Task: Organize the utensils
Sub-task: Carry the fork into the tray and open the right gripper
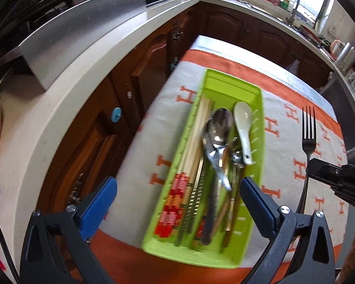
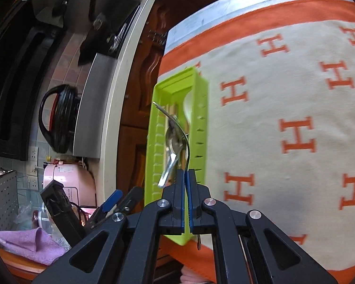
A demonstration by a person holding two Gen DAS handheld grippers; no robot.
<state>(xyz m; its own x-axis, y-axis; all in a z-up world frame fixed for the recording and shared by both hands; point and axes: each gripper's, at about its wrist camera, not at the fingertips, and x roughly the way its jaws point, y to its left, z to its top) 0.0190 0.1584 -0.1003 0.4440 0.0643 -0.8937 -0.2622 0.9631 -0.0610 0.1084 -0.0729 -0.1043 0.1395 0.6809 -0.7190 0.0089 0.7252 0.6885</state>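
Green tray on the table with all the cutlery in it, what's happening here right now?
A person is sorting utensils with two handheld grippers. The right gripper is shut on a metal fork, held in the air beside the green tray. The left gripper hangs open over the tray's near end, holding nothing. The tray sits on an orange-and-cream cloth and already holds chopsticks, metal spoons and a white ceramic spoon.

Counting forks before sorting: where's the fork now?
Clamped in the right gripper, the fork is held above the cloth, right of the green tray.
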